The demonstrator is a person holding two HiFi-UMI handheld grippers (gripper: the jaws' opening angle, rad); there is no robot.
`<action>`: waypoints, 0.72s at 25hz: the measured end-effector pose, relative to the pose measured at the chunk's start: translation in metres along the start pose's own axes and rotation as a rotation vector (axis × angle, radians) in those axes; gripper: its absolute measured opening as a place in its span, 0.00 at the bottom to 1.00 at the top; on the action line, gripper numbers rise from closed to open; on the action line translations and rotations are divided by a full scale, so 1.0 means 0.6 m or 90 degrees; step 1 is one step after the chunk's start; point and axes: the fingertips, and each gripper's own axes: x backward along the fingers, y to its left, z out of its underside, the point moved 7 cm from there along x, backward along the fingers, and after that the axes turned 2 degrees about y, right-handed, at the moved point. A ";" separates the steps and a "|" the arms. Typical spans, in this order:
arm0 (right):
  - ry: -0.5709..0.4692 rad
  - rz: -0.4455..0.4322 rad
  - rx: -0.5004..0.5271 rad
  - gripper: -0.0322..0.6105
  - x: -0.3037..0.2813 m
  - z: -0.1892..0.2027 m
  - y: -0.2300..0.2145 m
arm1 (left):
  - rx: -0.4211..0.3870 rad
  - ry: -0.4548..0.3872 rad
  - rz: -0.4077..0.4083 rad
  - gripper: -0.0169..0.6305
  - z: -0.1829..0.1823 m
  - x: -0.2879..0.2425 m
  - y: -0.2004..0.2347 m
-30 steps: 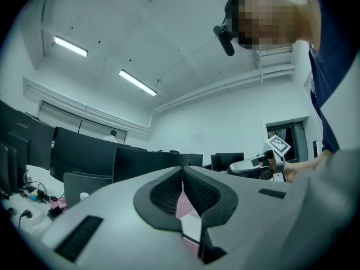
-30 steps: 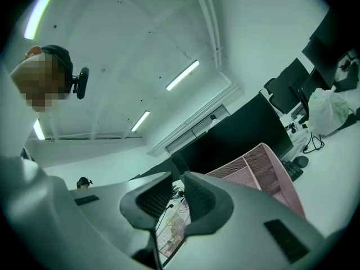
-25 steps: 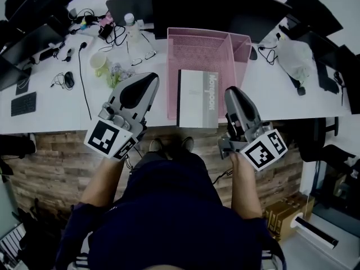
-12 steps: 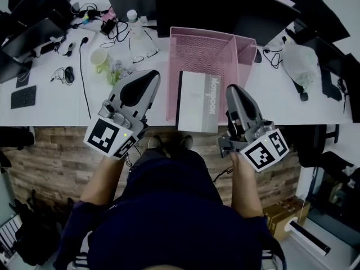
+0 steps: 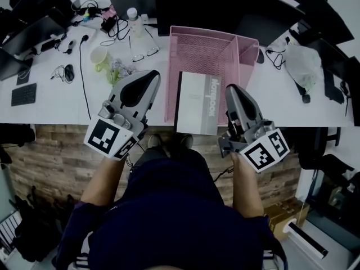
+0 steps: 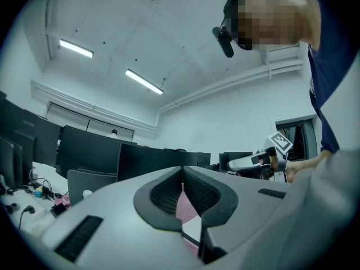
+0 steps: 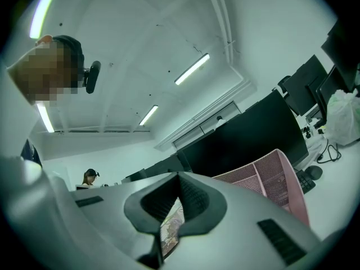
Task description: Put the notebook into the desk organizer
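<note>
**Notebook flat at the organizer's near end, both grippers shut and empty**

A white notebook [image 5: 194,101] with a grey band along its right side lies flat at the near end of the pink mesh desk organizer [image 5: 205,48]. It sits just right of the organizer's left wall, and its near edge reaches slightly past the near edge of the white desk [image 5: 56,110]. How much of it rests inside the organizer the head view does not settle.

The left gripper [image 5: 152,75] is held over the desk just left of the organizer and points away from the person. In its own view its jaws [image 6: 181,171] meet at the tips with nothing between them; only pink mesh and a strip of the white cover show through the gap behind the pads.

The right gripper [image 5: 232,89] is held just right of the notebook, near the organizer's right part. Its jaws [image 7: 179,176] are likewise closed tip to tip and grip nothing. Neither gripper touches the notebook.

On the left of the desk, well apart from the organizer, stand a pale green cup [image 5: 99,57] and a clear bottle [image 5: 133,22], with a pair of glasses [image 5: 143,54] and black cables beside them. A white plastic bag [image 5: 301,61] lies on the far right. Dark monitors [image 5: 225,4] line the far side.
</note>
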 end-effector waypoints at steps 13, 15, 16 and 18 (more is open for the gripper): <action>0.004 -0.007 0.010 0.05 0.000 -0.004 0.000 | -0.003 0.001 -0.002 0.08 0.000 -0.002 -0.008; 0.004 -0.008 0.010 0.05 0.002 -0.003 0.001 | -0.003 0.001 -0.001 0.08 0.001 -0.001 -0.010; 0.004 -0.007 0.010 0.05 0.003 -0.002 0.002 | -0.002 0.002 -0.001 0.08 0.001 -0.001 -0.011; 0.005 -0.007 0.009 0.05 0.005 0.000 0.003 | 0.000 0.003 -0.001 0.08 0.003 0.001 -0.015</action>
